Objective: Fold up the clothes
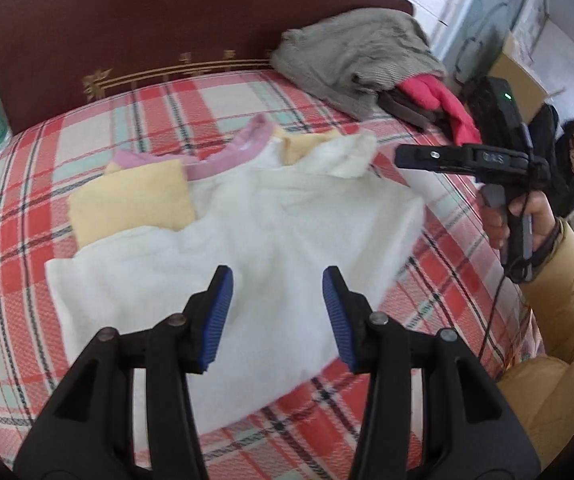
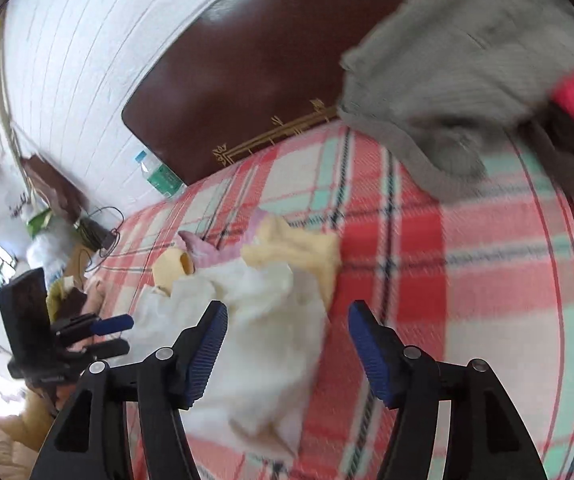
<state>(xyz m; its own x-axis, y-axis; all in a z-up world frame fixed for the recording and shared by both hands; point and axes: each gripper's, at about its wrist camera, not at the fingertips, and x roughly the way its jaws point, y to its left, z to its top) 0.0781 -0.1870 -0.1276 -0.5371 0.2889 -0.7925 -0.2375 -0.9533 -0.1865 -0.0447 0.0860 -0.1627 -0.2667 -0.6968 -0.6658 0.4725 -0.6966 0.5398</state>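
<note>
**White top spread on the plaid bed**

Left wrist view: my left claw point(image 1: 277, 316) hangs spread, pinching nothing, over the white garment point(image 1: 247, 232), which lies flat on the plaid bed point(image 1: 27, 200). The dark headboard point(image 1: 167, 20) is at twelve o'clock, a grey clothes pile point(image 1: 351, 60) at one, and my right claw point(image 1: 403, 158) at three.

Right wrist view: my right claw point(image 2: 287, 344) is spread and empty, the garment point(image 2: 263, 320) under its left finger. A white panelled wall point(image 2: 87, 60) stands at ten o'clock.
</note>
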